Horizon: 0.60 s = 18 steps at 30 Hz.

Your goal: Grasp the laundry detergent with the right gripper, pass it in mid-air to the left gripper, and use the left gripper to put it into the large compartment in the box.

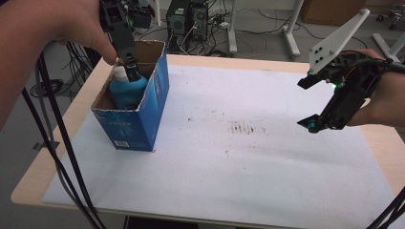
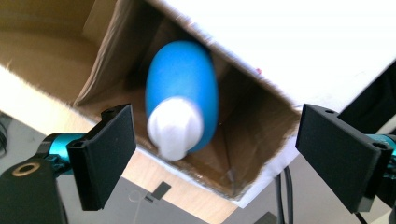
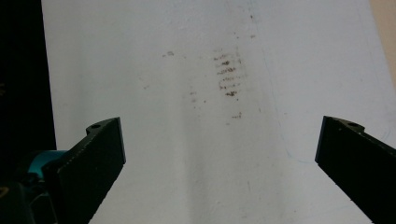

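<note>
Above the open blue cardboard box point(image 1: 138, 117), the left gripper point(image 2: 215, 158) points steeply down, its jaws spread wide and holding nothing. Just below them a blue plastic bottle with a white cap point(image 2: 182, 105) stands inside the box, at the table's left side. The right gripper point(image 1: 305, 102) hovers well apart over the stained white sheet point(image 1: 248, 157), jaws wide and empty, hand tilted downward.

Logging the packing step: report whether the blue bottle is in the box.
In: the blue plastic bottle with white cap stands inside the open blue cardboard box.
</note>
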{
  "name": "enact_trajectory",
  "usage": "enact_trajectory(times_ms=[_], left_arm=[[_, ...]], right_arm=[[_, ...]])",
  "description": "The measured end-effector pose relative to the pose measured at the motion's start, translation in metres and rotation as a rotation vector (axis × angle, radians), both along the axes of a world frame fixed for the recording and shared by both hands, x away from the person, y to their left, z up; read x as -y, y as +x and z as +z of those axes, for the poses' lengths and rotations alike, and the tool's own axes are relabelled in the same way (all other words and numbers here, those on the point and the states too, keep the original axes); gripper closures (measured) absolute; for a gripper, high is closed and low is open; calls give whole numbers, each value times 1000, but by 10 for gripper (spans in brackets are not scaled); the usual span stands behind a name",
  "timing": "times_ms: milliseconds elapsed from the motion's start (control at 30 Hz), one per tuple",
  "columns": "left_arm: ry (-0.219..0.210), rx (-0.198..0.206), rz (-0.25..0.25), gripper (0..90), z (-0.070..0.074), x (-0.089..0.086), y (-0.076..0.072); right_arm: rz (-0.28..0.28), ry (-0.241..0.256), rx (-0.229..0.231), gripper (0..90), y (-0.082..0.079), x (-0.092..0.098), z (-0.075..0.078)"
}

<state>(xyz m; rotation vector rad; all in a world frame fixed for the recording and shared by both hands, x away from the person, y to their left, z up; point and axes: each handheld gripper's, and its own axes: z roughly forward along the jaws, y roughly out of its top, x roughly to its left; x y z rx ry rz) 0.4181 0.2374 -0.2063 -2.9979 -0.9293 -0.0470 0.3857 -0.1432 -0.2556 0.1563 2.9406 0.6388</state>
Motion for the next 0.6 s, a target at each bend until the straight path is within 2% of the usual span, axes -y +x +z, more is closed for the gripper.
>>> enact_trajectory(times_ms=[300, 600], left_arm=[[-21, -13, -127, 90, 6, 33, -10], [-32, -29, -229, 73, 2, 58, -15]], right_arm=[[3, -61, -35, 6, 9, 5, 6], [52, -143, -61, 6, 12, 1, 7]])
